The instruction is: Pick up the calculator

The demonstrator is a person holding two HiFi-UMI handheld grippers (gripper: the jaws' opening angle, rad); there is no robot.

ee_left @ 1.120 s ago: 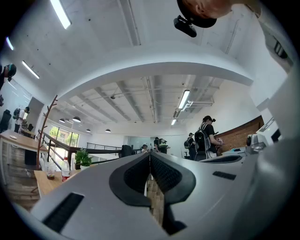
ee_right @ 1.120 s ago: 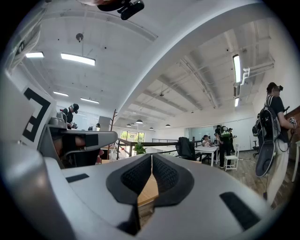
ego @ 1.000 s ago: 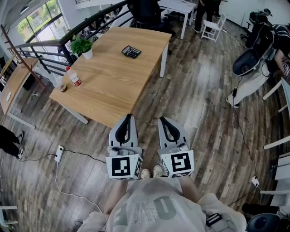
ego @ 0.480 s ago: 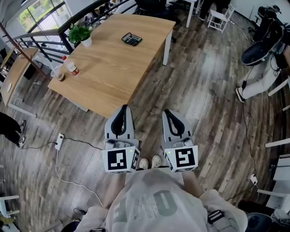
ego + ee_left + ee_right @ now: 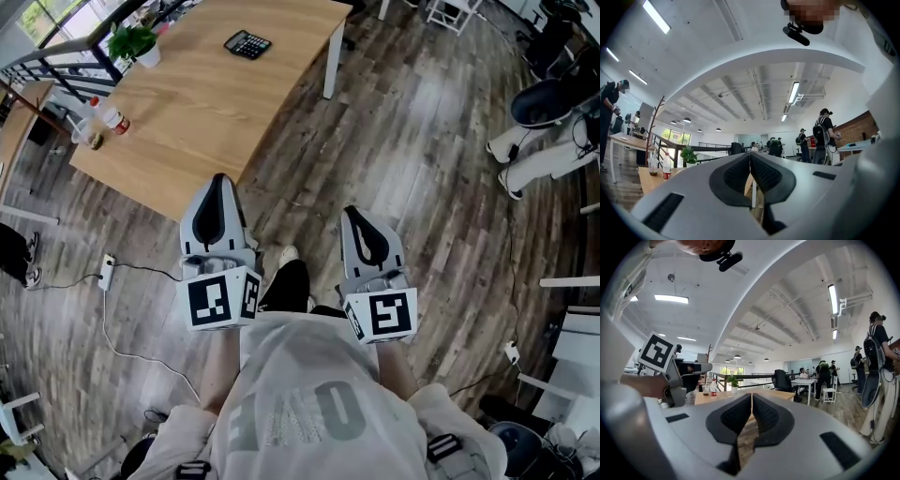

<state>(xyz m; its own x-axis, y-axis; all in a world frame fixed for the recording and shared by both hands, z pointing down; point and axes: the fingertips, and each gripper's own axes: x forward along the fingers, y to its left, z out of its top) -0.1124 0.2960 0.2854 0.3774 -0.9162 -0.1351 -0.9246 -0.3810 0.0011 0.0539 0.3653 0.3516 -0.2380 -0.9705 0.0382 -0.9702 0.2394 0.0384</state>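
Black calculator [image 5: 247, 43] flat on pale wooden table [image 5: 206, 112], toward 11 o'clock in head view, near the table's far end. Well apart from both tongs. Left gripper [image 5: 218, 178] at 9 o'clock of centre, tip overlapping table's near corner, jaws pressed together, nothing between. Right gripper [image 5: 352, 212] at 3 o'clock, over plank floor [image 5: 422, 141], jaws likewise closed and empty. Bottle [image 5: 111, 115] and potted plant [image 5: 134, 43] along table's 10 o'clock edge.

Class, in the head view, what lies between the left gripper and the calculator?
Only bare table top, seen in the head view, between the left gripper and the calculator; the bottle stands off to the side.
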